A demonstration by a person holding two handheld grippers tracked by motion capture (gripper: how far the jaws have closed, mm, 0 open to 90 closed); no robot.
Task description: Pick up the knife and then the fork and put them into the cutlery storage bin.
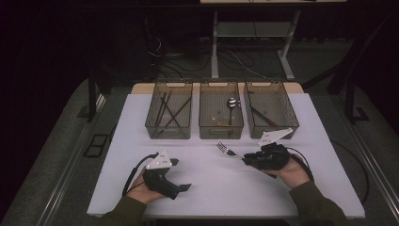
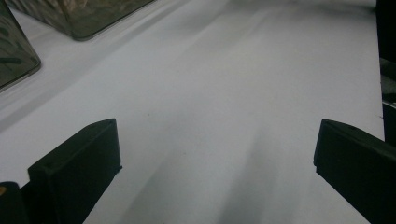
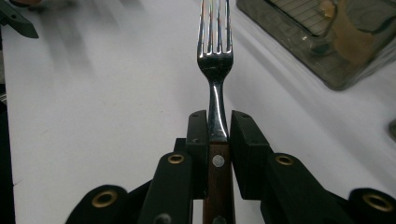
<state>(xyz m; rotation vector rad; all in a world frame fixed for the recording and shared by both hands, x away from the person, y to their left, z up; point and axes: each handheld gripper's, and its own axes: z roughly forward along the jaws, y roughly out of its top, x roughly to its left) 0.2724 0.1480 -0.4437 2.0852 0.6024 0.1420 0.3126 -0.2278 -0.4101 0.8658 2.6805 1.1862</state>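
Fork, pinched at its neck between the right gripper pads, is held tines toward ten o'clock for binning, while the left gripper is rested spread and empty.

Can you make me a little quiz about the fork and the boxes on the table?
1. True or false: the right gripper is shut on a fork.
2. How many clear boxes stand in a row at the far side of the table?
3. Which box holds a spoon: A the left box, B the middle box, C the right box?

Key: 1 true, the jaws clamp its neck just above the wooden handle. 2 three. 3 B. The left gripper is open, with bare table between its jaws.
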